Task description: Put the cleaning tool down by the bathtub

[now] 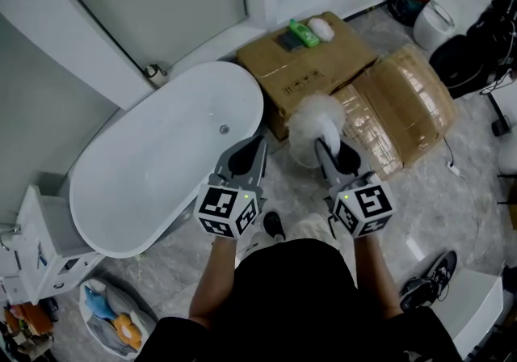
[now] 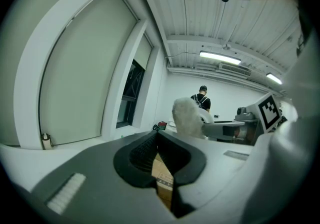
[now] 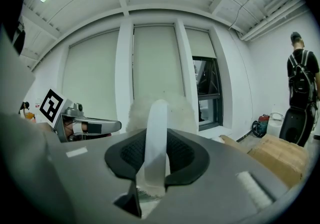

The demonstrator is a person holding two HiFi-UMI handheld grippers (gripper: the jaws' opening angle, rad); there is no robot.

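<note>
White fluff on a thin plastic strap makes the cleaning tool point(image 1: 313, 116) look light and soft. The stiff strap is the place to hold it, and the right gripper point(image 1: 329, 150) clamps it there, above the floor near the bathtub point(image 1: 161, 166). The left gripper point(image 1: 246, 160) is closed and empty. The tool's underside is hidden.

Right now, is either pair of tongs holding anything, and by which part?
The right tongs clamp the fluffy white cleaning tool by its flat white handle; the left tongs hold nothing.

cardboard boxes point(image 1: 323, 69) side by side | green bottle point(image 1: 304, 33) atop left box | black shoe point(image 1: 428, 278) lower right | person with backpack point(image 3: 301, 85) standing
</note>
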